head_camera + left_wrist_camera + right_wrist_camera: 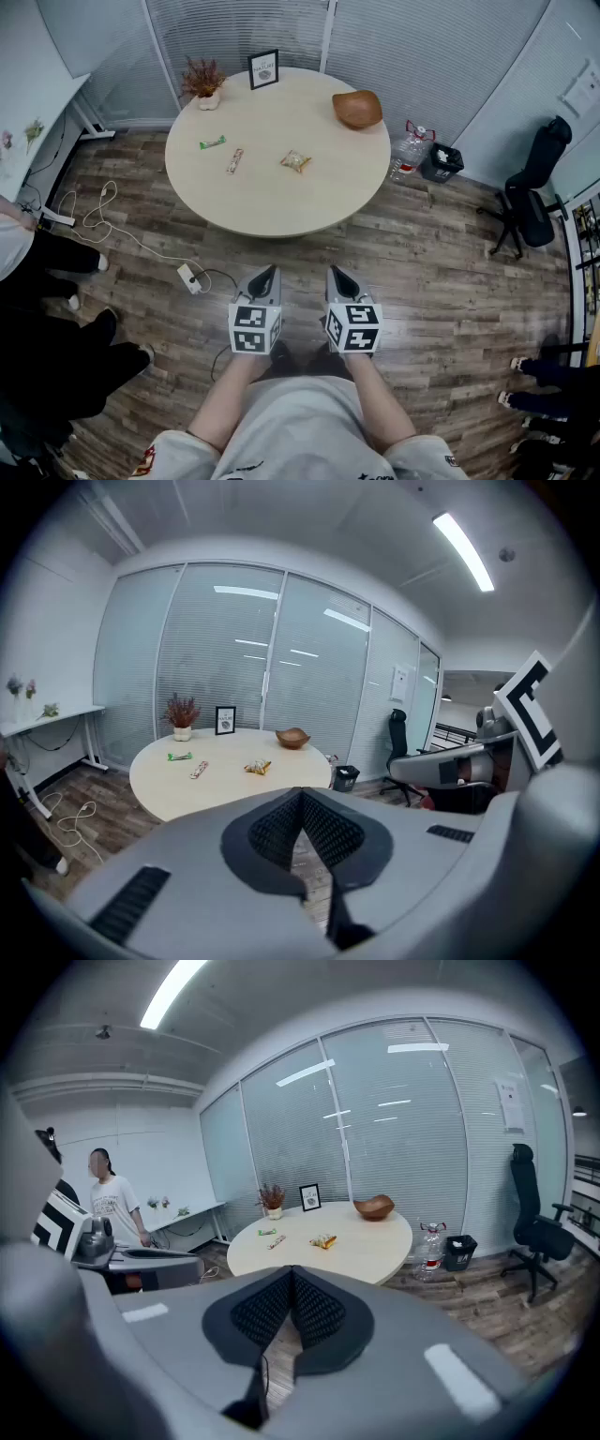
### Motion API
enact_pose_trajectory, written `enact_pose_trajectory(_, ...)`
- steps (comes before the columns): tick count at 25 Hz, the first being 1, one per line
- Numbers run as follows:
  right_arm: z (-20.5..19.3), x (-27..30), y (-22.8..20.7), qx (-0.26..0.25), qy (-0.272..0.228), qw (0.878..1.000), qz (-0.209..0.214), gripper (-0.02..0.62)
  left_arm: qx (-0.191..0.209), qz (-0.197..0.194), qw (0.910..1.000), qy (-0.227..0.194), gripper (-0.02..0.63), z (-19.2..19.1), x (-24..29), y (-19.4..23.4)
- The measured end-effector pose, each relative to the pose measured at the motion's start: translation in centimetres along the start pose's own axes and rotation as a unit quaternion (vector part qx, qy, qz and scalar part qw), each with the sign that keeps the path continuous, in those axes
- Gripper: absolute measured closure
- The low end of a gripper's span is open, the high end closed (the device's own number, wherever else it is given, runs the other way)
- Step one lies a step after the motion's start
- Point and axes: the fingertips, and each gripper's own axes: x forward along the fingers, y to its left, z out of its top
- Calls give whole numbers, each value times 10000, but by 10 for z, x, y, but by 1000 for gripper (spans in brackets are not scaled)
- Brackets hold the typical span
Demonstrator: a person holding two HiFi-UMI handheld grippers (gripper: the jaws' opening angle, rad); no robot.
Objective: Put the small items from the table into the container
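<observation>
On the round beige table lie a green wrapper, a striped snack bar and a yellow snack packet. A brown wooden bowl stands at the table's far right. The same items appear small in the left gripper view, with the packet and the bowl, and in the right gripper view, with the packet and the bowl. My left gripper and right gripper hang side by side over the floor, short of the table, both shut and holding nothing.
A potted dried plant and a framed picture stand at the table's back. A water bottle and black bin sit on the floor at right, an office chair beyond. A power strip with cable lies left; people stand around.
</observation>
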Motion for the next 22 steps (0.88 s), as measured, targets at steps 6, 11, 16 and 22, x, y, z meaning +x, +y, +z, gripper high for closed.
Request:
enact_pose_trajectory(6,2,3,2,-21,21,10000,-9,595,-37,-21,10000,15,600,2,2,3)
enact_pose_trajectory(11,1,6,5,-33,41,10000,-16,595,-54,-31,10000,31,601,-1,2,7)
enact_pose_trajectory(16,7,8,10,80,-94,9999,65,594,-26,-36,10000,20,600,1,5,13)
enact_pose_trajectory(22,12,8,6,97,-166,9998,19,594,-18,-105,9999,-42,601,8,15,15)
